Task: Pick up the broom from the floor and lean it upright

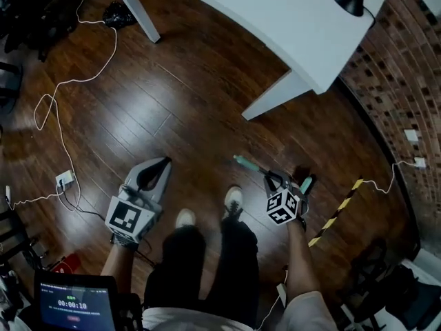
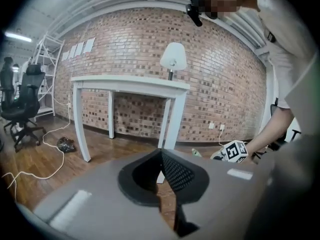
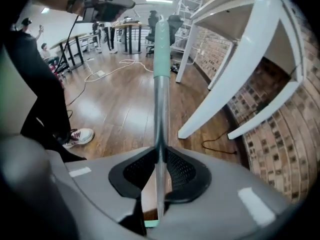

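Right gripper (image 3: 159,151) is clamped on the broom (image 3: 160,96) by its handle. The handle runs straight on ahead of the tips, teal end farthest; the brush end is not seen. Left gripper (image 2: 160,156) is closed on nothing, well off to the side.

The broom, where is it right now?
In the head view the broom is on the person's right, its handle clamped in the right gripper, just beyond the shoes, with its green end pointing toward the white table.
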`<state>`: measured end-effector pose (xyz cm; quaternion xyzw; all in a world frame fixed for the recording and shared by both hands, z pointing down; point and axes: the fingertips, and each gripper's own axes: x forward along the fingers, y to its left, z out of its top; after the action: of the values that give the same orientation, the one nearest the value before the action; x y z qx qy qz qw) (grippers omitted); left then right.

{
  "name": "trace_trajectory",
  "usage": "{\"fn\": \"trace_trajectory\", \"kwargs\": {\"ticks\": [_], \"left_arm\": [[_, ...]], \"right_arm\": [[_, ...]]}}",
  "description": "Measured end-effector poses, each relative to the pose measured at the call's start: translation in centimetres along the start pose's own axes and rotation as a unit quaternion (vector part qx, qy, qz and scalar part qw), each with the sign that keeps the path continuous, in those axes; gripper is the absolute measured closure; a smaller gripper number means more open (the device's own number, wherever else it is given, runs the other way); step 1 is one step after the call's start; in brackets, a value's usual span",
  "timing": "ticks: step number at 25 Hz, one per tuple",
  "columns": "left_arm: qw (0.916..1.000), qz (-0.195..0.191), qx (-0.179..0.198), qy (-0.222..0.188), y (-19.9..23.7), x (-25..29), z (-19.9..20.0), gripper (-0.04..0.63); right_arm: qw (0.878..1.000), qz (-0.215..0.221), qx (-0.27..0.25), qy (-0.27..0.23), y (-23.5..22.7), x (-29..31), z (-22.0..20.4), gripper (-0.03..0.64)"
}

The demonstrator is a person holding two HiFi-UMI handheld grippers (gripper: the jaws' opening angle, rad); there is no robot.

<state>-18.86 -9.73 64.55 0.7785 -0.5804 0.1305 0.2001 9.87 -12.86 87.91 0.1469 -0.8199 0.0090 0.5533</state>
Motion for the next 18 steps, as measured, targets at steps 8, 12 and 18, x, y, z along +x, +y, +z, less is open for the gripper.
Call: {"fn": "trace_trajectory", "kwargs": {"ticks": [8,12,18], "left_arm": [[0.9976,-0.063,0.026,0.012,-3.6,-4.1,10.1,0.595],[0.9956,-0.086,0.032,0.020,-4.5,-4.2,12.0,0.595],[0.9940,-0.107,0.024,0.007,-6.1,-1.6,13.7,0.595]], "right_arm": [[0.994,-0.056,0.094,-0.003,-1.5,-10.8,0.3,0.526],[0.988,-0.072,0.138,-0.012,-1.8,-13.0,1.2,0.526],[0.977,-0.097,0.188,-0.038,-5.4,-14.1,1.9,0.525]]}}
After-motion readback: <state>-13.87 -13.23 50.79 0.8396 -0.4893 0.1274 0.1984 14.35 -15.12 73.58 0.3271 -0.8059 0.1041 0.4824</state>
